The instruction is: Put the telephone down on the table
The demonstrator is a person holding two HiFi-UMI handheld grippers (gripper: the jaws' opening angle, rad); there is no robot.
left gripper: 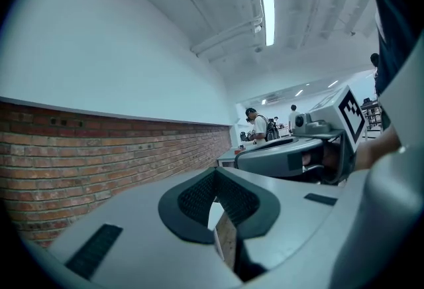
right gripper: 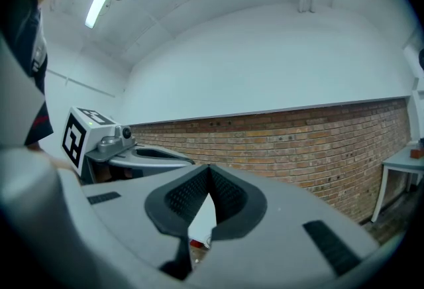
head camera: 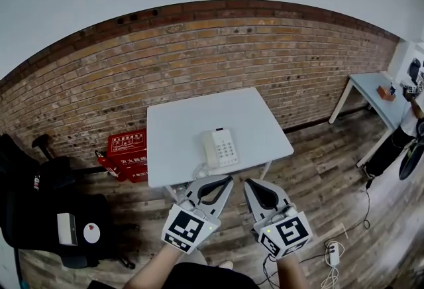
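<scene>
White table (head camera: pixel 192 118) by brick wall (head camera: pixel 232 56), telephone (head camera: pixel 220 147) on it, wood floor (head camera: pixel 318 178)

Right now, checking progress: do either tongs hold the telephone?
No, the telephone lies on the table, beyond the shut, empty left tongs and right tongs.

Even, bright indoor light from a ceiling tube lamp (left gripper: pixel 267 18); shadows soft. Strong fisheye bending throughout, dark vignetted corners in both gripper views, near jaws blurred.

White plastic push-button telephone (head camera: pixel 219 148); white square table (head camera: pixel 173 130). Red-brown brick wall (head camera: pixel 199 56), red boxes (head camera: pixel 126 147) w/ white print. Grey left gripper (head camera: pixel 229 179) & right gripper (head camera: pixel 248 181): b&w marker cubes.
</scene>
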